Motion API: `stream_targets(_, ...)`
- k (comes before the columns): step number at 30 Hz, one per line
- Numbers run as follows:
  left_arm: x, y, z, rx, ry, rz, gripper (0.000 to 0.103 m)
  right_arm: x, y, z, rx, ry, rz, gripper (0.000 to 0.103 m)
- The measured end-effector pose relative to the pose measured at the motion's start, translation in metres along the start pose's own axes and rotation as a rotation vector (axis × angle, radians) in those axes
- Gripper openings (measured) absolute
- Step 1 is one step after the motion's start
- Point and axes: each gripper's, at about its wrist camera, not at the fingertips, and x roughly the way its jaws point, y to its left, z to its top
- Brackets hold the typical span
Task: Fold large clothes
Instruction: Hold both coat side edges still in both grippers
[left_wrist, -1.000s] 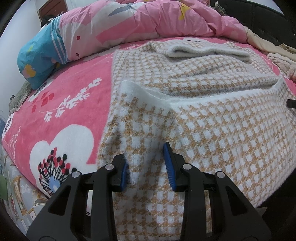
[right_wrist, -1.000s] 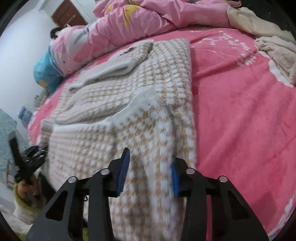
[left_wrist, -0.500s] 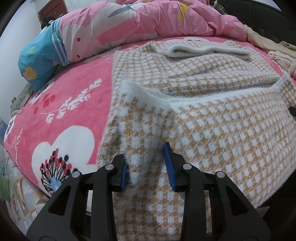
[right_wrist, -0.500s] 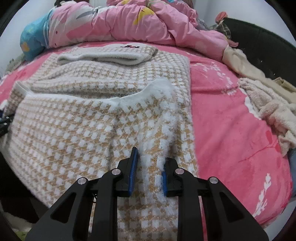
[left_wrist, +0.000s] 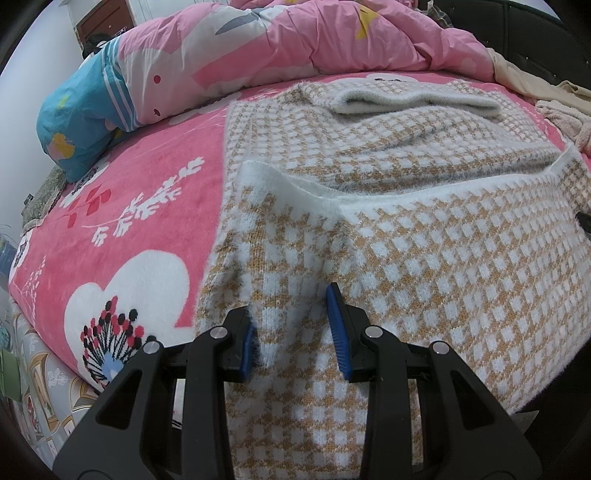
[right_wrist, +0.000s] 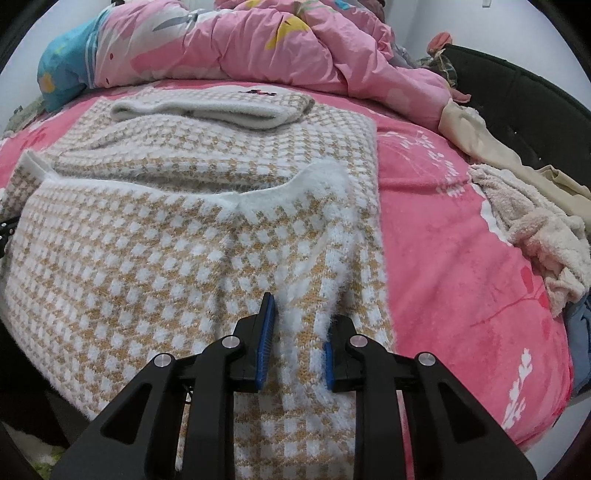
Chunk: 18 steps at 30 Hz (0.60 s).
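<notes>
Left wrist view: the left claw (left_wrist: 293, 332) is clenched on a pinch of the checked sweater (left_wrist: 424, 258), which lies spread on the pink bed (left_wrist: 147, 221), near hem draped over the edge at 6 o'clock. The right claw (right_wrist: 295, 338) has just been closing and now grips a fuzzy ridge. Judging from these narrow pinches, the slippery knit could slide free during the lift, or only the top layer rise, skewing the fold.

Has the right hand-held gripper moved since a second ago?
Yes. The right hand-held gripper swung round: the quilt, earlier tilted at upper left, now lies level across the top. Its jaws have just been closing on a ridge of the sweater.
</notes>
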Motion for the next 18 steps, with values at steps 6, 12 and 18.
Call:
stream_targets(6, 0.0002, 0.0001, -0.0001, 0.000, 0.000, 0.001, 0.032, -0.0001, 0.0002, -0.0004, -0.001, 0.000, -0.001, 0.022)
stream_targets(12, 0.0004, 0.0002, 0.0001, 0.001, 0.001, 0.001, 0.032, -0.0004, 0.0011, -0.0004, 0.000, 0.000, -0.003, 0.022)
stream_targets(18, 0.0003, 0.0007, 0.0001, 0.000, 0.001, 0.002, 0.032, -0.0011, 0.0016, 0.0000, -0.005, 0.000, -0.007, 0.022)
